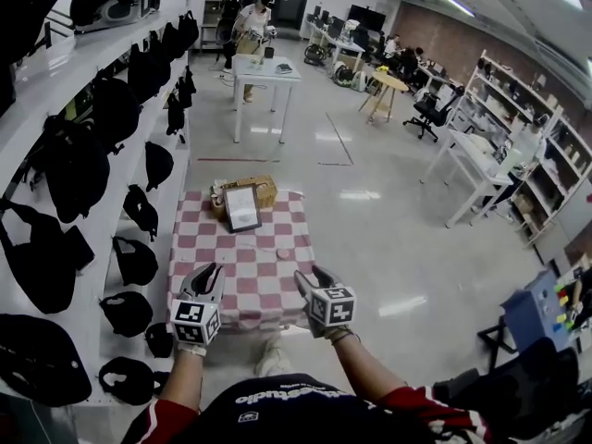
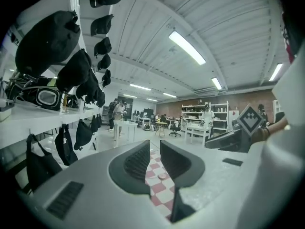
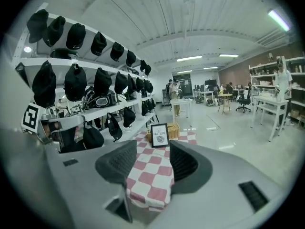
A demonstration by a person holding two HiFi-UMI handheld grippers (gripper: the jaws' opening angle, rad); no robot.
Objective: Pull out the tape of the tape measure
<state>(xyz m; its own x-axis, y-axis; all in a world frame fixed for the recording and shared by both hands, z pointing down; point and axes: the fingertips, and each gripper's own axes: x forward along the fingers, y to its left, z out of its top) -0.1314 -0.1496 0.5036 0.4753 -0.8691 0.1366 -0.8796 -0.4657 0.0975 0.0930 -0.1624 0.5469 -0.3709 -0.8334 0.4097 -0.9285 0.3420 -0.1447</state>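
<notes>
A small table with a red-and-white checked cloth stands in front of me. A small pale round thing, too small to name for sure, lies near the cloth's front right. It also shows between the jaws in the left gripper view, well beyond them. My left gripper hovers over the table's front left edge, open and empty. My right gripper hovers at the front right corner, also open with nothing between its fingers. Both point toward the far end of the table.
A framed print leans against a wicker basket at the table's far end; both also show in the right gripper view, the print and the basket. Shelves of black caps and bags run along the left. People work at a white table farther back.
</notes>
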